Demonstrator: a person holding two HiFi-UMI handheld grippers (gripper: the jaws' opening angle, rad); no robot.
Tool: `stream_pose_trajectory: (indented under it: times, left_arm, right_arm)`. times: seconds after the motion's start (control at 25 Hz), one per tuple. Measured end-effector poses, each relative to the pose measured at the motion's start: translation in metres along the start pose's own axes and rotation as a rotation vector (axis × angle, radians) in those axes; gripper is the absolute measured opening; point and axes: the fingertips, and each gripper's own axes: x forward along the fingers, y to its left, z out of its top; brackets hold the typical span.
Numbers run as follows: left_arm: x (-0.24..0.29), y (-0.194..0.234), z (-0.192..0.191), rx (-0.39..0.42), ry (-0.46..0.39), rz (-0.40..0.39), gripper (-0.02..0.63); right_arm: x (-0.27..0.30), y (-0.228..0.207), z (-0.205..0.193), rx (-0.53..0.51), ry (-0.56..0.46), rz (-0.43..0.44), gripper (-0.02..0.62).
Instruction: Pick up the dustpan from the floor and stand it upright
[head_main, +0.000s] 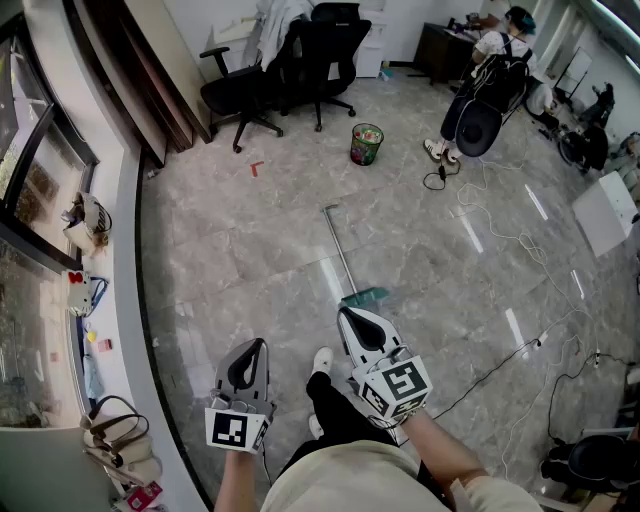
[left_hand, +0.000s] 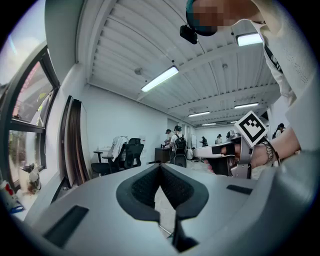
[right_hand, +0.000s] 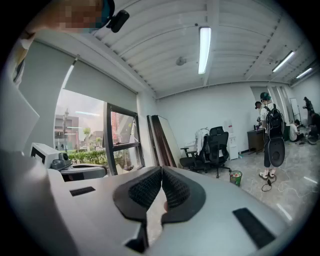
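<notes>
As the dustpan (head_main: 341, 258) lies flat, left hand-held gripper (head_main: 259, 346) and right hand-held gripper (head_main: 345, 313) sit closed — empty.

My fingers (right_hand: 210, 210) are matt grey plastic with black ribbed rubbery pads (right_hand: 145, 192). Ahead of them, the floor (head_main: 250, 250) is glossy smooth stone; the dustpan (head_main: 366, 296) is teal plastic on a shiny metal handle (head_main: 338, 245).
</notes>
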Motion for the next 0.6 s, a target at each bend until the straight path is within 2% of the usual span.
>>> stream_pose_trajectory:
  times: [0.24, 0.4, 0.6]
  left_arm:
    - [0.135, 0.057, 0.020, 0.022, -0.023, -0.018, 0.011]
    - [0.198, 0.097, 0.036, 0.058, -0.040, -0.011, 0.011]
    - [0.264, 0.136, 0.042, 0.010, -0.044, -0.034, 0.011]
  right_arm:
    - [0.120, -0.101, 0.033, 0.020, 0.002, -0.028, 0.018]
    - [0.180, -0.132, 0.057, -0.001, 0.013, -0.033, 0.018]
    - [0.243, -0.163, 0.078, -0.038, 0.027, -0.031, 0.018]
